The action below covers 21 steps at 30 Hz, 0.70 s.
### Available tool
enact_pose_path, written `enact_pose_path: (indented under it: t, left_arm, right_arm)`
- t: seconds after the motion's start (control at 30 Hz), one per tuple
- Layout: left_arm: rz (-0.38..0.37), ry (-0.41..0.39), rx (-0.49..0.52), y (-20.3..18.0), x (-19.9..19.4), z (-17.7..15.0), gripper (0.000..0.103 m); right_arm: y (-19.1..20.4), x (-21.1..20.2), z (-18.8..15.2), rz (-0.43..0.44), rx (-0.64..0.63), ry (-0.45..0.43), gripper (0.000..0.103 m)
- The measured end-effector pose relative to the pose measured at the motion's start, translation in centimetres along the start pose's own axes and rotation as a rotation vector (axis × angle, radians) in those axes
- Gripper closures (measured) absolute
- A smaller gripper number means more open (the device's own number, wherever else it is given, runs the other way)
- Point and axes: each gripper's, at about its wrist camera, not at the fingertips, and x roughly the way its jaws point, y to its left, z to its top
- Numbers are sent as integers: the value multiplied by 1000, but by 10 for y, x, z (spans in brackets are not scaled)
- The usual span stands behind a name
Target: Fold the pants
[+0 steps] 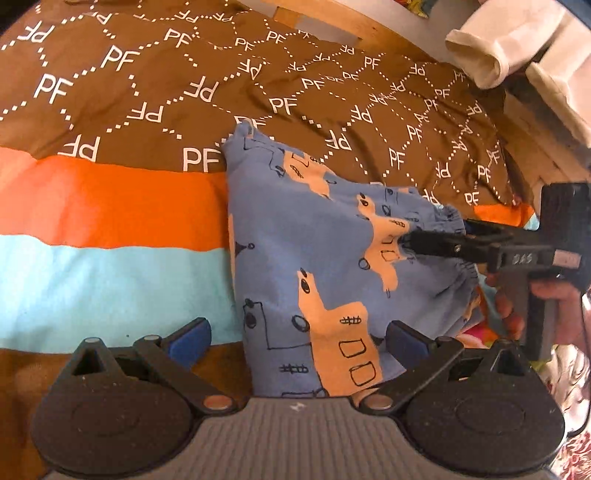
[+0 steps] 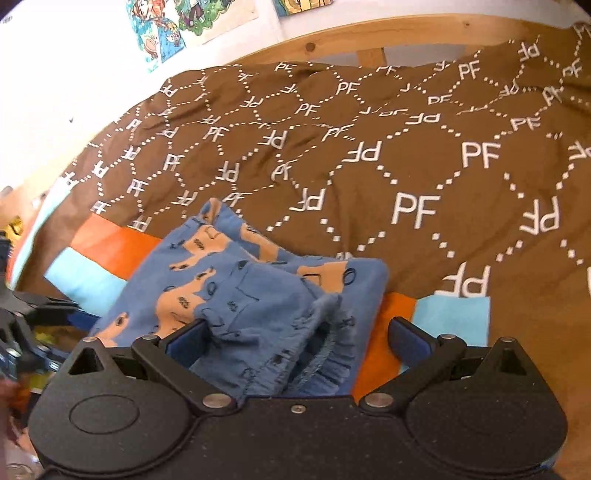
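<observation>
Blue pants [image 1: 295, 229] with an orange animal print lie folded on the bed cover, the fold edge at the left and the gathered waistband [image 1: 454, 221] at the right. My left gripper [image 1: 297, 339] is open, its blue pads either side of the near end of the pants. My right gripper [image 1: 410, 242] reaches in from the right onto the waistband. In the right wrist view it [image 2: 297, 339] is wide open, with the pants [image 2: 258, 291] and the bunched waistband [image 2: 325, 354] lying between its fingers. The left gripper [image 2: 22, 321] shows blurred at the left edge.
The bed cover [image 1: 129, 92] is brown with white PF letters, then orange and light-blue stripes [image 1: 92, 221]. A wooden bed frame [image 2: 369, 33] runs along the far side. White fabric [image 1: 480, 48] sits at the top right. A hand [image 1: 554, 299] holds the right gripper's handle.
</observation>
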Motion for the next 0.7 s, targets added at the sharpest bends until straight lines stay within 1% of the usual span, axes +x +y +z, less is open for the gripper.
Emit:
enact_pose_path:
  t: [0.1,0.2,0.33,0.43,0.53,0.6,0.7]
  left_arm:
    - [7,8,25,-2,0,-1,0]
    - [-7,14,26,0,0,1,0]
    - [-26,18,-3,5,0,3,0]
    - [-46,19,-47,11,0,5,0]
    - [-74,15,-118,19,-1,7,0]
    - [-84,14,-144,23,0,8,0]
    - [-85,14,-144,23,1,8,0]
  right_arm:
    - [-4,0,4,29,40,23,1]
    - [-12,0,9,63,89,47,1]
    - [-32,-2,13,136,227,48,1]
    - [-44,-3,14,170,316,30,1]
    - [-48,-2,13,163,371,6,1]
    - [-44,-1,14,140,364,4,1]
    - [-35,2,16,90,321,20,3]
